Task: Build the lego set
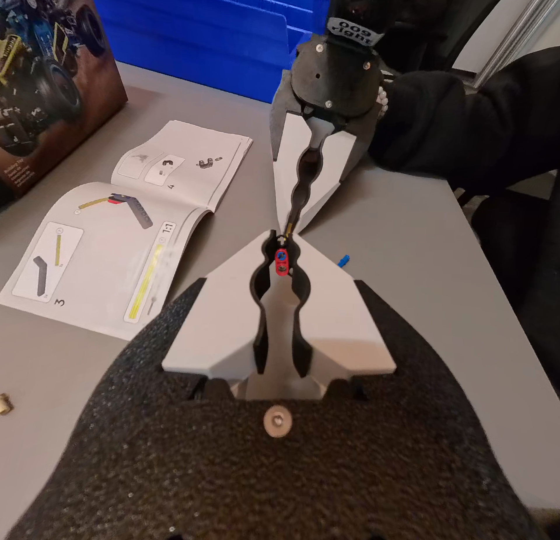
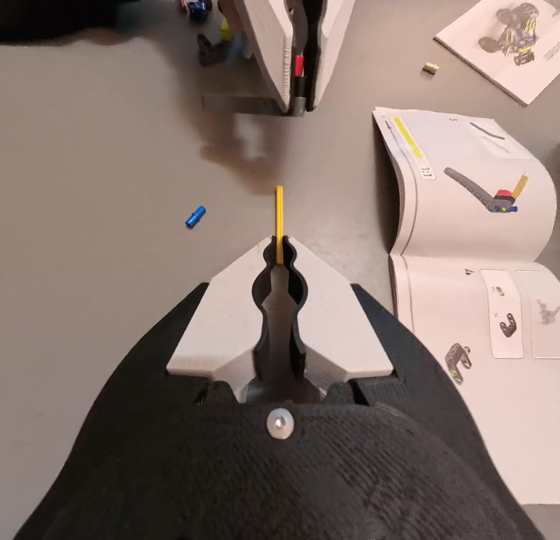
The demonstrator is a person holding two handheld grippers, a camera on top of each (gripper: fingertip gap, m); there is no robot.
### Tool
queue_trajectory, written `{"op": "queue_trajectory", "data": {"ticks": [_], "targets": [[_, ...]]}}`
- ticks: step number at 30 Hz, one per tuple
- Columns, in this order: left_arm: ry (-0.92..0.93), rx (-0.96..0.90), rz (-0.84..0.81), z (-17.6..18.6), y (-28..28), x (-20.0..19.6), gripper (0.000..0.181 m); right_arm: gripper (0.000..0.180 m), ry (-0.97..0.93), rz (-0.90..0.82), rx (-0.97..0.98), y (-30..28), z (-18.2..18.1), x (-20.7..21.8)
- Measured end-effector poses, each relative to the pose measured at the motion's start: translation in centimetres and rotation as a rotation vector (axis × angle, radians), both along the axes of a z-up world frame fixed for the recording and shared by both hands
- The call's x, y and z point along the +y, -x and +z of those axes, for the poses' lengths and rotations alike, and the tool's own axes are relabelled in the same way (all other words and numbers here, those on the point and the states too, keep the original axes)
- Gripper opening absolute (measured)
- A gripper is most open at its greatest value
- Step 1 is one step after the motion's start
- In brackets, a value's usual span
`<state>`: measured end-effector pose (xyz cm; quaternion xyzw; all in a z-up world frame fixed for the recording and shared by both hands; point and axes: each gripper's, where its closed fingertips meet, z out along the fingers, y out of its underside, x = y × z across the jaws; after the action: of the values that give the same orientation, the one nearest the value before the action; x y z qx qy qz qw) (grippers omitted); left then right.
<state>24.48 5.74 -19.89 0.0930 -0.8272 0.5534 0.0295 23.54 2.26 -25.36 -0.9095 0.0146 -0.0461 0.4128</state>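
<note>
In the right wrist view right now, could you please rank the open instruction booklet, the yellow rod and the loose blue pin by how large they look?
1. Open instruction booklet
2. Yellow rod, held in the right gripper's fingers
3. Blue pin on the table, smallest

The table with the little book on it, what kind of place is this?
Probably an office or workroom desk set up for building a toy kit. On the grey table lie an open instruction booklet, the kit's box and loose pieces; blue bins stand behind.
</note>
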Motion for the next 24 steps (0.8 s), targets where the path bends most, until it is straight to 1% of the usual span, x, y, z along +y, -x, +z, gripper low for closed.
{"op": "queue_trajectory", "data": {"ticks": [3,5,7,10,13,16,18,20,22,24], "targets": [[-0.019,0.003,-0.006,-0.4,0.1,-0.1,0.005,0.003,-0.001,0.002,-0.024,-0.2,0.0,-0.3],[-0.029,0.003,-0.013,-0.6,0.2,-0.2,0.005,0.015,-0.006,-0.030,-0.007,-0.6,0.1,-0.8],[-0.038,-0.003,-0.013,-0.7,0.2,-0.2,0.005,0.019,-0.007,-0.040,0.004,-0.7,0.1,-1.2],[-0.076,-0.024,0.001,-1.1,0.0,0.0,0.005,0.009,-0.005,-0.013,0.047,-0.1,0.0,-1.3],[-0.217,-0.106,0.024,-2.6,-0.5,0.9,0.005,0.002,-0.002,0.006,0.057,0.2,0.0,-1.3],[-0.296,-0.144,0.018,-3.4,-0.3,1.1,0.006,0.002,0.000,0.041,0.023,0.6,0.0,-1.0],[-0.329,-0.138,-0.001,-4.0,0.1,1.0,0.013,0.002,-0.041,0.052,-0.005,0.6,0.7,-0.3],[-0.329,-0.146,-0.007,-4.1,0.2,0.8,0.021,0.002,-0.098,0.049,-0.047,0.4,1.9,0.4],[-0.264,-0.181,-0.018,-3.0,0.5,0.0,0.028,0.002,-0.132,0.036,-0.109,0.0,2.7,0.5],[-0.219,-0.208,-0.037,-2.1,0.9,-0.6,0.020,0.003,-0.162,0.033,-0.140,-0.3,3.4,0.4]]}}
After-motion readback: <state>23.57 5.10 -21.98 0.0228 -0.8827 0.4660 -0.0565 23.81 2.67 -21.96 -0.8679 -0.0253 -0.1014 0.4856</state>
